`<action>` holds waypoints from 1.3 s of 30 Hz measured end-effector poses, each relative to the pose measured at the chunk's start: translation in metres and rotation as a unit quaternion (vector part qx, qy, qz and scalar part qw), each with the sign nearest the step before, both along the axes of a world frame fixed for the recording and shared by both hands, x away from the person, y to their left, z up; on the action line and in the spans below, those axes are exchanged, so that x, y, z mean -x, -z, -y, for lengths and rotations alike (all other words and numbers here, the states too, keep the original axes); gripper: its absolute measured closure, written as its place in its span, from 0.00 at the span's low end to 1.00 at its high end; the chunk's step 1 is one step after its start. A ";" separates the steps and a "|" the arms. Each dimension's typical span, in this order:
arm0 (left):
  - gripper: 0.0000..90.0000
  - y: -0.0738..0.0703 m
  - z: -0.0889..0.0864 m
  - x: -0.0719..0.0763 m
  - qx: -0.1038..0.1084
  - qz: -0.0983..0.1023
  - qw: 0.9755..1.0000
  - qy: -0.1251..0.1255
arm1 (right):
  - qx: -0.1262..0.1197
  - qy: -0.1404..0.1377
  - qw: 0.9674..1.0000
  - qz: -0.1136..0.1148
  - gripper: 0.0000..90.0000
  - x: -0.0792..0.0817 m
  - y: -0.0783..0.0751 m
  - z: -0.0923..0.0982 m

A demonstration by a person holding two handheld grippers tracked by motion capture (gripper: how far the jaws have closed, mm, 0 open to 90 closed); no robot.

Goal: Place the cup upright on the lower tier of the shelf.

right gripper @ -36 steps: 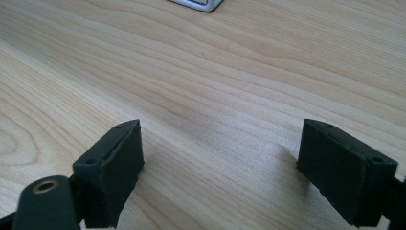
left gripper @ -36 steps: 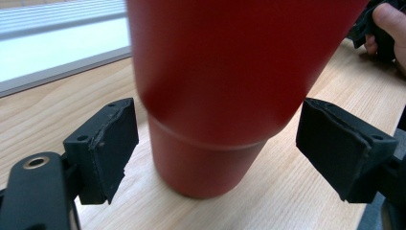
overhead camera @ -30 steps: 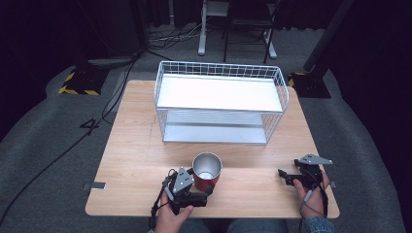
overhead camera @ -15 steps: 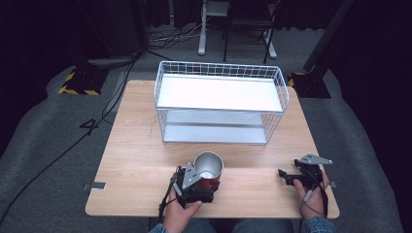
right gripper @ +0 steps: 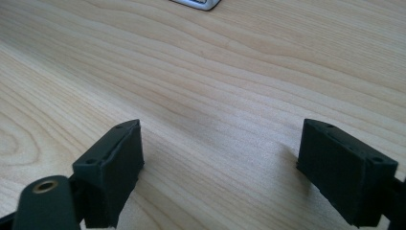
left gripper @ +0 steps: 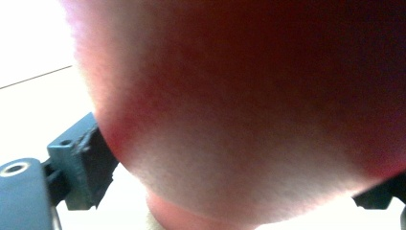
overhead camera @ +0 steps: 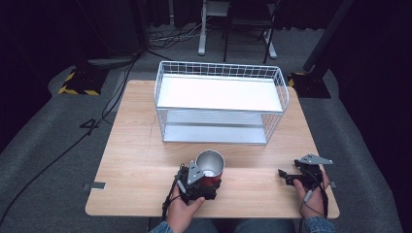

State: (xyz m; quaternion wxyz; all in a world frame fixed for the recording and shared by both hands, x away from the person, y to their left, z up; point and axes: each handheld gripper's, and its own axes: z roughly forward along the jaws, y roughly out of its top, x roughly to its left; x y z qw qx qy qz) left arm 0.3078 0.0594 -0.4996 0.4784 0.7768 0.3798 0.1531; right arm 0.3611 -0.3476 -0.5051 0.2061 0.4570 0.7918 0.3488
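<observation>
Cups: we count one red cup [overhead camera: 210, 170] with a silver inside.
Racks: we count one white wire rack [overhead camera: 221, 103] of two levels.
Tables: we see one wooden table [overhead camera: 136, 150].
Grippers: we count two, left gripper [overhead camera: 197, 180] and right gripper [overhead camera: 291, 175].

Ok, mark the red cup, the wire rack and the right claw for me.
red cup [overhead camera: 212, 180]: high view, on its red side wall below the rim.
wire rack [overhead camera: 221, 71]: high view, on the back top rim.
right claw [right gripper: 220, 170]: right gripper view, midway between the two black fingertips.
</observation>
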 end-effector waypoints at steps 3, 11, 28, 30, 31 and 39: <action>0.14 0.000 0.000 0.001 -0.003 0.000 1.000 0.000 | 0.000 0.000 1.000 0.000 0.18 0.000 0.000 0.000; 0.17 -0.002 -0.001 0.002 -0.015 0.017 1.000 0.000 | 0.000 0.000 1.000 0.000 0.18 0.000 0.000 0.000; 0.17 -0.028 -0.003 -0.006 -0.016 0.032 0.999 0.011 | 0.001 0.001 1.000 0.002 0.18 0.000 0.000 0.000; 0.17 -0.034 -0.004 -0.010 -0.017 0.035 0.999 0.011 | 0.003 0.001 1.000 0.003 0.18 0.000 0.000 -0.001; 0.17 -0.037 -0.003 -0.012 -0.015 0.035 0.999 0.010 | 0.003 0.001 1.000 0.003 0.18 0.001 0.000 -0.001; 0.17 -0.054 -0.003 -0.039 -0.012 0.039 0.999 0.008 | 0.000 0.000 1.000 0.001 0.18 0.000 0.000 0.000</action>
